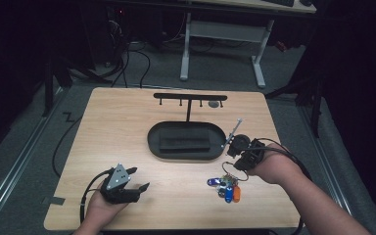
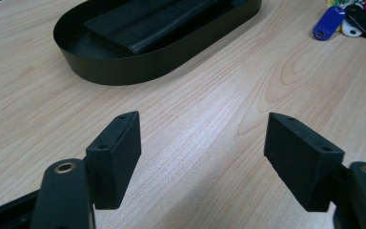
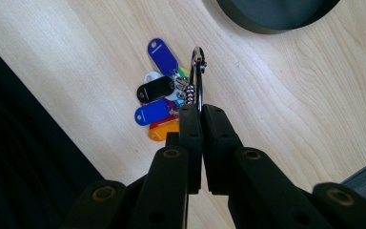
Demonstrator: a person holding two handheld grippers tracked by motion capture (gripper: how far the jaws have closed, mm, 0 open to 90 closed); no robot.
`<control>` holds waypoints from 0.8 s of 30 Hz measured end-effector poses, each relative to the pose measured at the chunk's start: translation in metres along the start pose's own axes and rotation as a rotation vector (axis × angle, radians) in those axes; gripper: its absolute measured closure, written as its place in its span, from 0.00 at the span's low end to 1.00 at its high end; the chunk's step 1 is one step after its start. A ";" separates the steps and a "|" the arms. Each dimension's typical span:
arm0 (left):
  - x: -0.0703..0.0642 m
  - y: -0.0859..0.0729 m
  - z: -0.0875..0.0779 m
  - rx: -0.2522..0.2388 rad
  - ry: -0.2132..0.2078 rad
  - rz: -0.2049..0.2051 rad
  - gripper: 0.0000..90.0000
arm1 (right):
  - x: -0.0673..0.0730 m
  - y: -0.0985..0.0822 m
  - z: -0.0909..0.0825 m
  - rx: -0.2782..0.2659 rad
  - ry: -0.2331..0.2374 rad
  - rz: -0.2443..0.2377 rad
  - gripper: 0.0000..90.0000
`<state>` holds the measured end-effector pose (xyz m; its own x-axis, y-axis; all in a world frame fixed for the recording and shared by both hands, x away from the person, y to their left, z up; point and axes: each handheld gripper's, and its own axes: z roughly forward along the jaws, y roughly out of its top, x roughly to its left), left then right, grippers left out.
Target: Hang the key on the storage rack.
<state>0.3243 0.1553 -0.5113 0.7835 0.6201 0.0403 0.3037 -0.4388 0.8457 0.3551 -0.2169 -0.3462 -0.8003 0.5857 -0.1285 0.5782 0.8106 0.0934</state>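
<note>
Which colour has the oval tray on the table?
Black; the oval tray shows best in the left gripper view.

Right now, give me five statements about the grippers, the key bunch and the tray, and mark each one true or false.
1. The right gripper is shut on the metal ring of the key bunch. True.
2. The left gripper grips a key tag. False: its jaws stand open over bare table, holding nothing.
3. The coloured key tags lie inside the black tray. False: they lie on the table, outside the tray.
4. A black pad lies in the tray. True.
5. The hook rack stands on the near side of the tray, beside the person's hands. False: it stands on the far side of the tray.
</note>
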 end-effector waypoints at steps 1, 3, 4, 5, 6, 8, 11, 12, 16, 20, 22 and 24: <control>0.000 0.000 0.000 0.000 0.000 0.000 0.32 | -0.001 0.000 -0.003 -0.005 0.006 0.006 0.97; 0.000 0.000 -0.001 0.001 0.000 0.002 0.32 | -0.004 0.001 -0.007 -0.011 0.012 0.014 0.97; 0.000 0.000 -0.001 0.001 0.000 0.002 0.32 | -0.006 0.001 -0.011 -0.014 0.014 0.019 0.97; 0.000 0.000 -0.001 0.001 -0.001 0.002 0.32 | -0.007 0.002 -0.014 -0.022 0.015 0.025 0.97; 0.000 0.000 -0.001 0.001 -0.001 0.002 0.32 | -0.009 0.002 -0.019 -0.026 0.017 0.034 0.97; 0.000 0.000 0.000 0.000 0.000 0.002 0.32 | -0.012 0.002 -0.024 -0.035 0.016 0.042 0.97; 0.000 0.000 0.000 0.000 0.000 0.001 0.32 | -0.017 0.004 -0.034 -0.048 0.011 0.064 0.97; 0.000 0.000 0.000 -0.001 0.000 0.000 0.32 | -0.019 0.004 -0.038 -0.052 0.008 0.069 0.97; 0.001 0.000 -0.001 0.000 -0.001 -0.001 0.31 | -0.026 0.006 -0.046 -0.068 -0.005 0.081 0.97; 0.001 0.000 -0.001 -0.001 -0.001 -0.002 0.31 | -0.032 0.008 -0.046 -0.067 -0.006 0.090 0.97; 0.001 0.000 -0.001 -0.002 -0.002 -0.005 0.31 | -0.034 0.009 -0.044 -0.067 0.003 0.097 0.97; 0.001 -0.001 -0.001 -0.001 -0.001 -0.004 0.31 | -0.037 0.012 -0.044 -0.064 0.005 0.102 0.97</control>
<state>0.3244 0.1569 -0.5113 0.7832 0.6207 0.0366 0.3061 -0.4362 0.8462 0.3841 -0.2290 -0.2974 -0.7386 0.6651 -0.1099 0.6456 0.7448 0.1685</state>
